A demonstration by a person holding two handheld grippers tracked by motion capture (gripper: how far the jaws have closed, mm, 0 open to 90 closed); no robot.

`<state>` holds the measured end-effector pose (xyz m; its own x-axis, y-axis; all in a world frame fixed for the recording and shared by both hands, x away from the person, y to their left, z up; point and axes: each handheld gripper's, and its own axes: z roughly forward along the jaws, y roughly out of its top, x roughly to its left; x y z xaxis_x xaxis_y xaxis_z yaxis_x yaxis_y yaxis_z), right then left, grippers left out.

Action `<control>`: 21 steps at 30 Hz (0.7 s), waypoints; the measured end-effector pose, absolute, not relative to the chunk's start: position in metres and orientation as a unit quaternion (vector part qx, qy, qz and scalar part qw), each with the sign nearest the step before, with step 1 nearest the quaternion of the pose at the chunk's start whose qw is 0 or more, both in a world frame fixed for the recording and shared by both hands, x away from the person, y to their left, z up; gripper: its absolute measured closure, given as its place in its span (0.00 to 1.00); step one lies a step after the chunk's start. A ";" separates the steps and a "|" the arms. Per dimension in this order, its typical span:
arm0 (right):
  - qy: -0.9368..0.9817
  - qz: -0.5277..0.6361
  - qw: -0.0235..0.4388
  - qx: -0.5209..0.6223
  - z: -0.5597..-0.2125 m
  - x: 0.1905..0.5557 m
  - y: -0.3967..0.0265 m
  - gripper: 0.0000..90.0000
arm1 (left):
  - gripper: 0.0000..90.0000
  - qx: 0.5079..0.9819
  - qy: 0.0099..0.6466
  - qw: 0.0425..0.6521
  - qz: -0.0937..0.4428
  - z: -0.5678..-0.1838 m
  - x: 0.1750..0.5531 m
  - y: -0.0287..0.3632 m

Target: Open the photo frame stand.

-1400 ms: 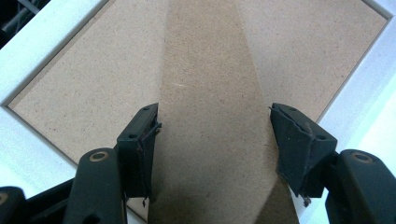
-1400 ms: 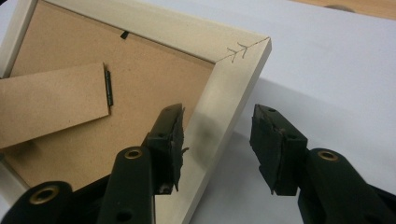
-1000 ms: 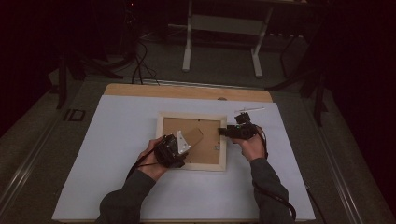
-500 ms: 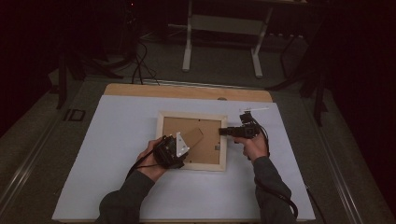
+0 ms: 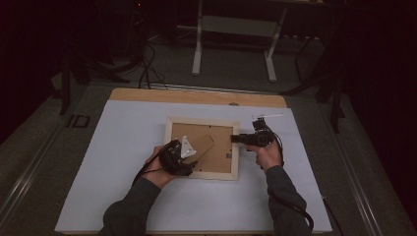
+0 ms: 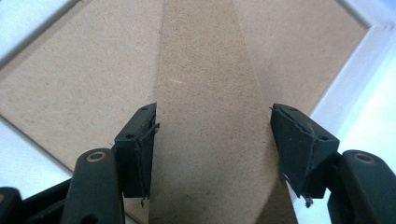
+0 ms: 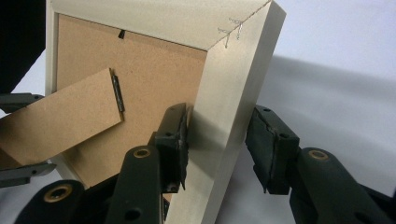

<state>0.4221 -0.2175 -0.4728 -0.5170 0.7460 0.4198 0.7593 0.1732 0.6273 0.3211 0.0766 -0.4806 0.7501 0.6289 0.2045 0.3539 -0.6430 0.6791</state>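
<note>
Two grippers work a pale wooden picture frame [image 5: 202, 148] lying face-down mid-table, so its front is hidden. The left gripper [image 6: 212, 140] has its jaws spread around the brown stand flap [image 6: 210, 116], one jaw touching its edge. The right gripper [image 7: 219, 144], jaws apart, straddles the frame's right rail. White sheet [image 5: 118, 147] covers the table; the room behind is dark, a table base [image 5: 235, 44] barely visible.
</note>
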 end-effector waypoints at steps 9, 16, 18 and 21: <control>-0.766 -0.416 0.003 -0.490 -0.472 0.421 -0.217 0.65 | 0.43 0.877 0.312 0.341 0.133 -0.477 0.333 0.090; -0.768 -0.415 -0.002 -0.487 -0.471 0.419 -0.216 0.65 | 0.45 0.874 0.326 0.352 0.077 -0.478 0.340 0.096; -0.770 -0.416 -0.007 -0.485 -0.470 0.418 -0.216 0.65 | 0.45 0.871 0.332 0.359 0.058 -0.478 0.342 0.099; -0.771 -0.418 -0.010 -0.481 -0.469 0.417 -0.215 0.65 | 0.45 0.869 0.334 0.362 0.037 -0.478 0.344 0.100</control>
